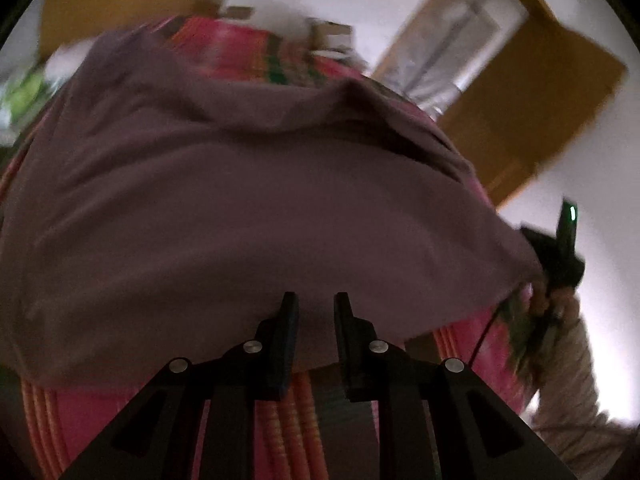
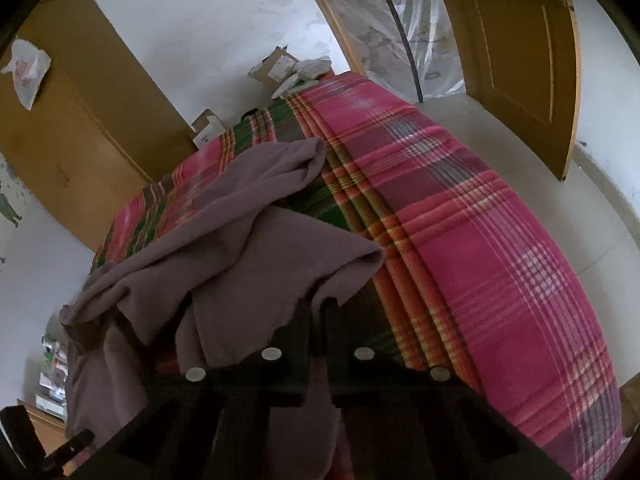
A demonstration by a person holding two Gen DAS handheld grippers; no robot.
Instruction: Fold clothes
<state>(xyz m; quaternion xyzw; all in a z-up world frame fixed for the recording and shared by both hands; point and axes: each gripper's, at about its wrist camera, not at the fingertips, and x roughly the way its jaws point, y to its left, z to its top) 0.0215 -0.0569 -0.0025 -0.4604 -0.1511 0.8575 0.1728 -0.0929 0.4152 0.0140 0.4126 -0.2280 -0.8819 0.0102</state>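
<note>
Between my right claw's fingers sits an edge of the garment, clenched tight. My left claw has its fingers slightly parted at the near hem; whether they pinch cloth I cannot tell. Beyond both, the garment hangs lifted and rumpled over the plaid bed, its far part trailing on the cover. To fold well, I judge I should hold both corners level, draw the cloth taut, then lay it flat before creasing.

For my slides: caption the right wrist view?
Right gripper pinching a mauve garment over a plaid bed.
</note>
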